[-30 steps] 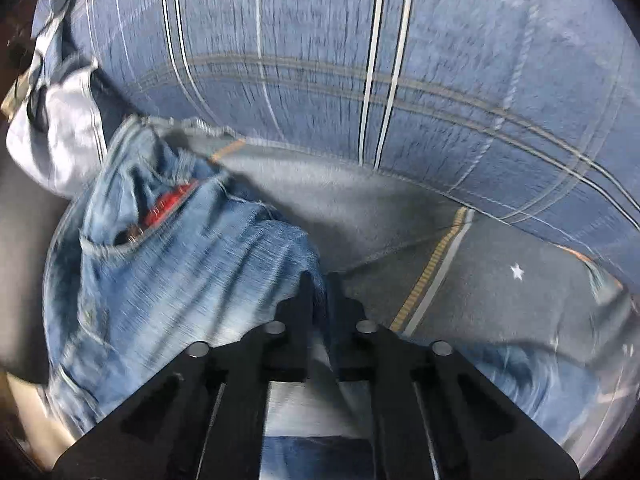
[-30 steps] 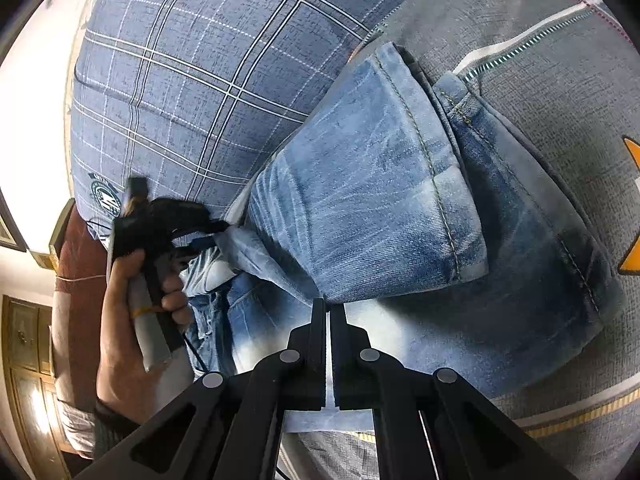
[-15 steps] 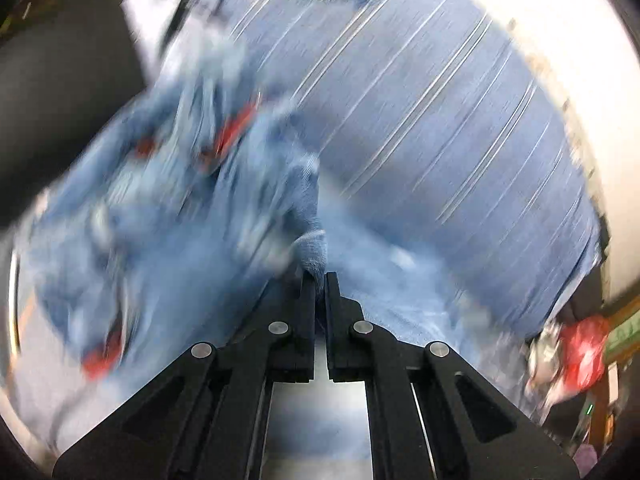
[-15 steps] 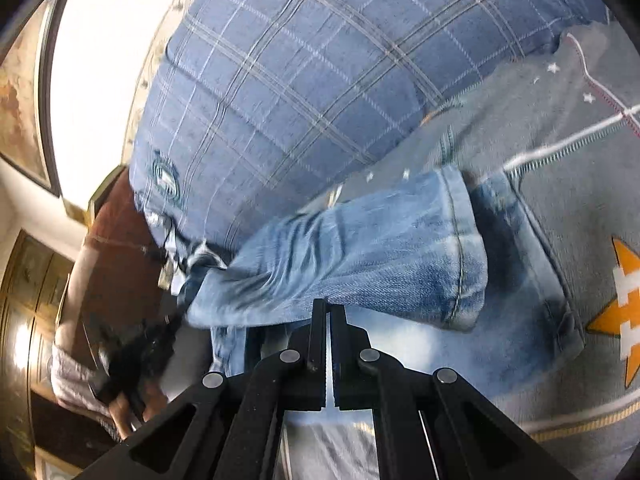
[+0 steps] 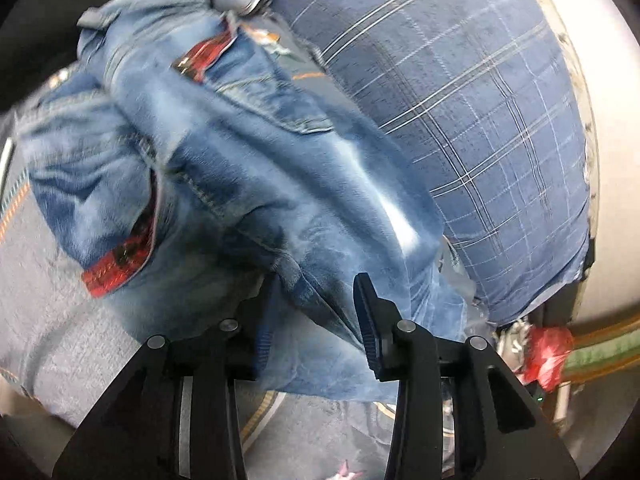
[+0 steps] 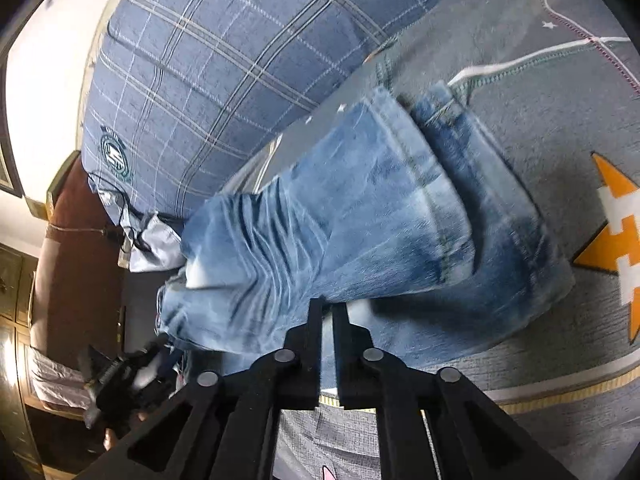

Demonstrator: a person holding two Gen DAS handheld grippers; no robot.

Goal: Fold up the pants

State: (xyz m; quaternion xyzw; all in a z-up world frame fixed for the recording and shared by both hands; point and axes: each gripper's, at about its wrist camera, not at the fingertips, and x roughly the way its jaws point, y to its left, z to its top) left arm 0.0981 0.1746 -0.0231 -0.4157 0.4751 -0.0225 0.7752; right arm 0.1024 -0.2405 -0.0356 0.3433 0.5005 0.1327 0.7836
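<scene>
The faded blue denim pants (image 5: 248, 168) lie bunched on a grey bed cover with orange star motifs (image 6: 560, 128), close against a large blue plaid pillow (image 5: 460, 120) that runs along the bed's far edge. In the left wrist view the waist end, with its red tartan pocket linings, is heaped toward the left side of the bed, and a fold of denim runs down between the fingers of the left tool (image 5: 316, 312). That tool's jaws have just been opening; they now stand apart with the cloth lying loose between them, so it reads as released. In the right wrist view the hemmed leg ends are doubled over one another on the cover, and the right tool (image 6: 326, 316) sits at their near edge, its jaws having just parted by a sliver; whether a thin layer of denim is pinched there I cannot tell. Judging by this, a first fold has brought the waist end over, but the bundle is wrinkled and uneven, so smoothing, squaring the edges and at least one more fold appear to be left.
</scene>
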